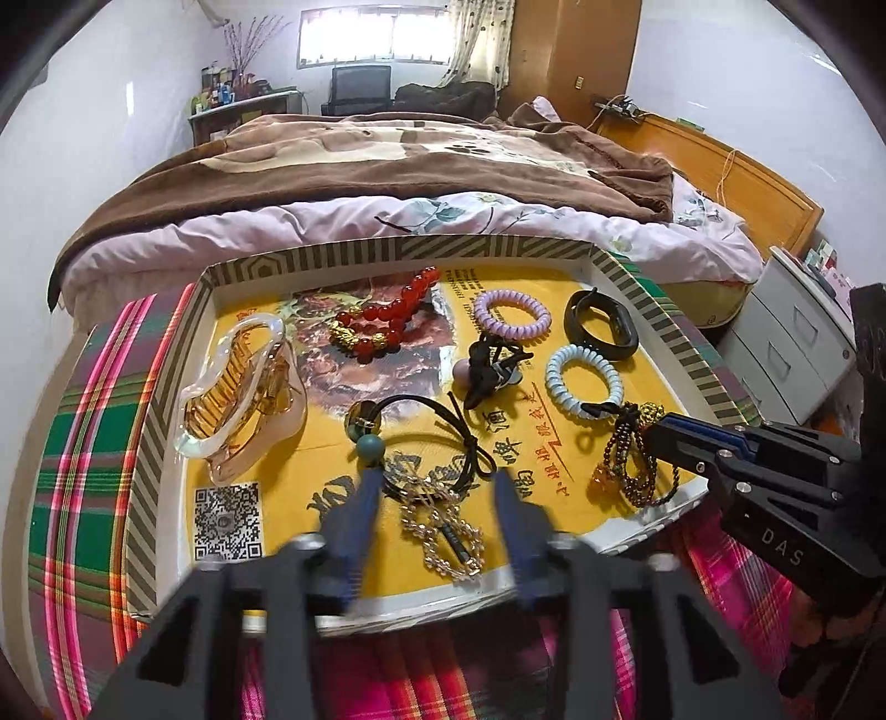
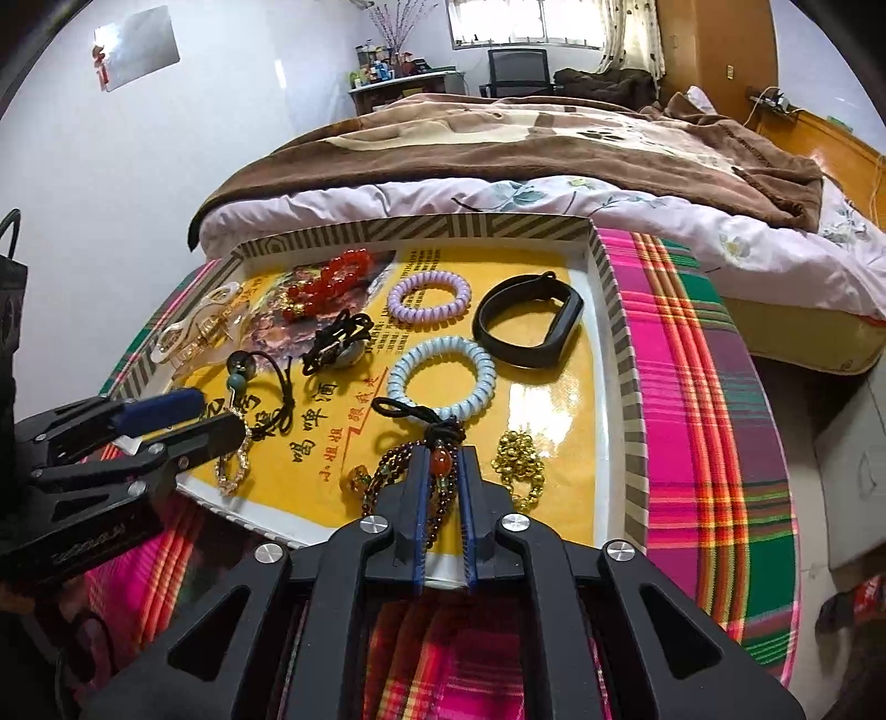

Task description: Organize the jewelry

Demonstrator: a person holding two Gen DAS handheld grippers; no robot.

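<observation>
Left wrist view: left gripper (image 1: 437, 487) w/ jaws spread wide, straddling a pearly chain (image 1: 443, 526) at the near edge of the tray (image 1: 387, 252); nothing clamped. Clear hair claw (image 1: 238, 387) lies at the tray's left side.

Right wrist view: right gripper (image 2: 446, 471) clenched on the dark bead bracelet (image 2: 387, 479) at the tray's near edge. Blue coil tie (image 2: 440, 379) just beyond it, black band (image 2: 529, 321) toward the tray's far right corner.

Bedroom, white walls, bright window (image 1: 372, 34) — spotted curtain (image 1: 480, 41), bed (image 1: 387, 183) under brown blanket, wooden wardrobe (image 1: 576, 50).
</observation>
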